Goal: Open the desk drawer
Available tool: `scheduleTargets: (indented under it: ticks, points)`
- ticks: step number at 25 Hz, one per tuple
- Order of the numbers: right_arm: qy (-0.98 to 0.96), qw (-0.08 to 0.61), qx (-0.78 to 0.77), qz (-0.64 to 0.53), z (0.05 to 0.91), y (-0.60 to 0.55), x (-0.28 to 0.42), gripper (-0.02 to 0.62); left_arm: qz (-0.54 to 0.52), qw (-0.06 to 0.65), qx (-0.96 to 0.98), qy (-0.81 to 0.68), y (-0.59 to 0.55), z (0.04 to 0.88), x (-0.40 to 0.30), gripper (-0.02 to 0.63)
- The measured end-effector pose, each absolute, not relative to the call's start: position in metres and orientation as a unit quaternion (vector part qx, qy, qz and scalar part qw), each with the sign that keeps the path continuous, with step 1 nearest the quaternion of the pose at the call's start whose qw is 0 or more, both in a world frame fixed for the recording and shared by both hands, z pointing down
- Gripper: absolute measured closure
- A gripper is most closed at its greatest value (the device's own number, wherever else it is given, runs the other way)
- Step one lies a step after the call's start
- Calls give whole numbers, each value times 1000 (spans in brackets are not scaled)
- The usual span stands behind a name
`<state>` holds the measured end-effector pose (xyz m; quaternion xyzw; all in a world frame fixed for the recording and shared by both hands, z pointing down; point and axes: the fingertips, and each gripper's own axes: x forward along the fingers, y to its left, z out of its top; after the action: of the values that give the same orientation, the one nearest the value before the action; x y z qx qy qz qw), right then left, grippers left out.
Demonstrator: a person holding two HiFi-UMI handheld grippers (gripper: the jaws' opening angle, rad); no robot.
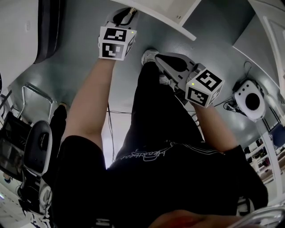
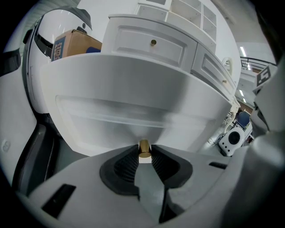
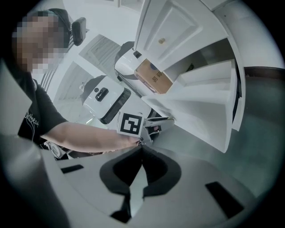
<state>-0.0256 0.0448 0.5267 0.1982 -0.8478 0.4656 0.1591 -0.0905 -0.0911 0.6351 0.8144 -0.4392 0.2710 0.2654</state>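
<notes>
A white desk drawer [image 2: 133, 111] stands pulled out toward me, and the small brass knob [image 2: 144, 149] on its front sits between my left gripper's black pads. My left gripper [image 2: 144, 154] is shut on that knob. In the head view the left gripper [image 1: 126, 14] reaches up to the white desk [image 1: 171, 11]. The right gripper view shows the drawer [image 3: 200, 111] sticking out of the desk, with the left gripper [image 3: 153, 127] at its front. My right gripper [image 3: 141, 148] is shut on nothing, and in the head view the right gripper [image 1: 162, 62] hangs over the grey floor.
A closed upper drawer with its own knob [image 2: 153, 42] lies above the pulled one. A cardboard box [image 2: 75, 44] stands beside the desk. On the floor at the right is a white round device [image 1: 251, 100]. A black chair and frame [image 1: 35, 151] stand at the left.
</notes>
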Motion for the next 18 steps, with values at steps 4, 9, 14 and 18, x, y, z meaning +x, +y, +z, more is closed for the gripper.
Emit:
scheduleTargets:
  ticks: [4, 9, 14, 18]
  points:
    - [-849, 161, 191, 465, 526, 52, -34, 591, 276, 266, 812, -440, -82, 635, -103, 515]
    - [-851, 164, 184, 463, 531, 59, -31, 591, 281, 263, 810, -442, -74, 641, -105, 515]
    - [-851, 166, 180, 464, 535, 58, -29, 590, 289, 263, 806, -444, -71, 644, -111, 515]
    - [-851, 163, 180, 466, 535, 60, -27, 590, 289, 268, 803, -447, -71, 643, -111, 517]
